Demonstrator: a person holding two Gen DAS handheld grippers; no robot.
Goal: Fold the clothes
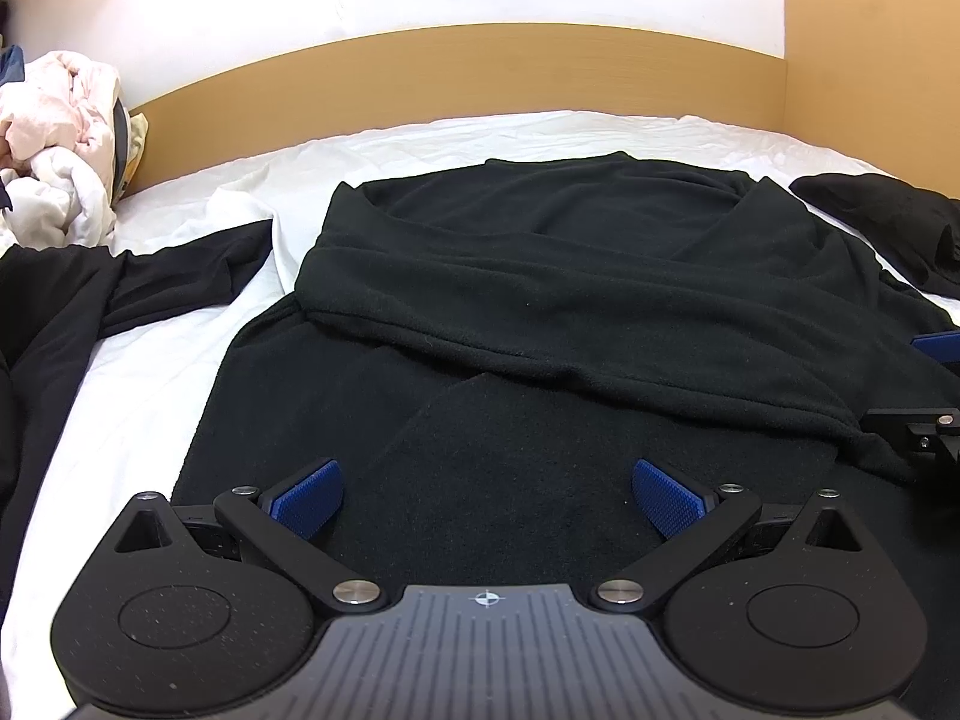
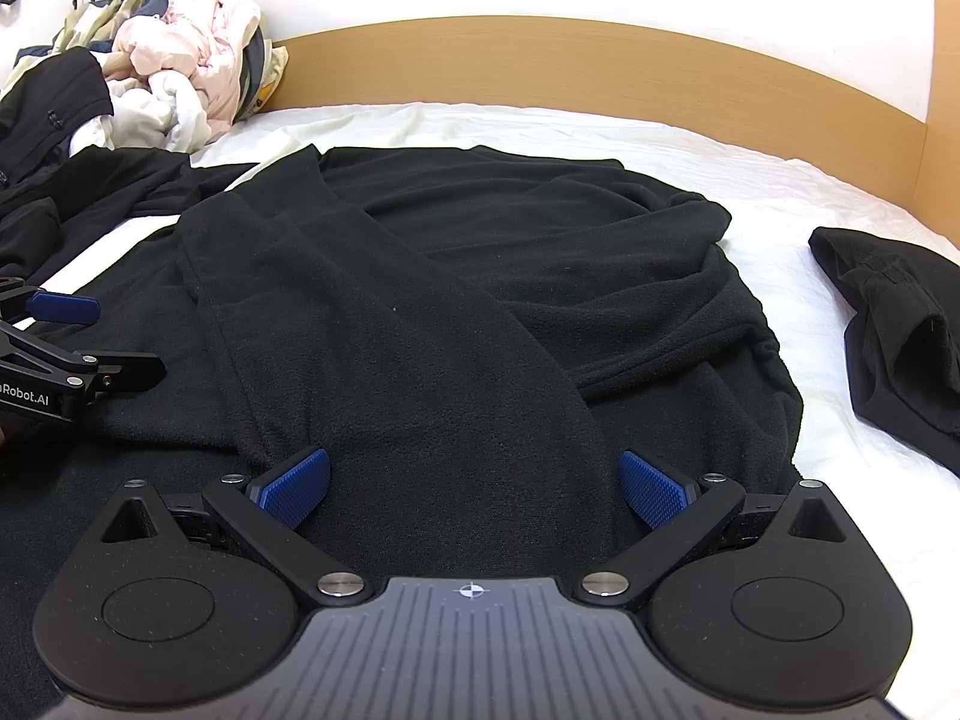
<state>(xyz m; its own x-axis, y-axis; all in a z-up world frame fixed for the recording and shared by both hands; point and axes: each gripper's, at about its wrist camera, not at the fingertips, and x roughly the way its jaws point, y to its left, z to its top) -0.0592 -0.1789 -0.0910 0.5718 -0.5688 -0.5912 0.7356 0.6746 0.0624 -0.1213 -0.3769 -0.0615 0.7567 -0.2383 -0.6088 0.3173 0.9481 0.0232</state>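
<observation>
Garment: black fleece top [image 1: 540, 300] lies flat on the bed, directly ahead of both my fingers.
Left sleeve: folded across the body, ahead of my left gripper [image 1: 486, 495].
Right sleeve: folded in as well, its band [image 2: 384, 324] running diagonally ahead of my right gripper [image 2: 474, 489].
Left fingers: spread apart, holding nothing, hovering over the near hem.
Right fingers: spread apart, holding nothing, over the same hem.
Progress: I judge both sleeves done; the lengthwise fold of the body remains.
Next requirement: grip the near hem corners and carry them toward the collar.
Surroundings: folded dark item [image 2: 894, 336] right of my fingers; more dark clothes [image 1: 90, 300] left; laundry heap [image 2: 180, 66] far left by the headboard [image 1: 456, 72].
</observation>
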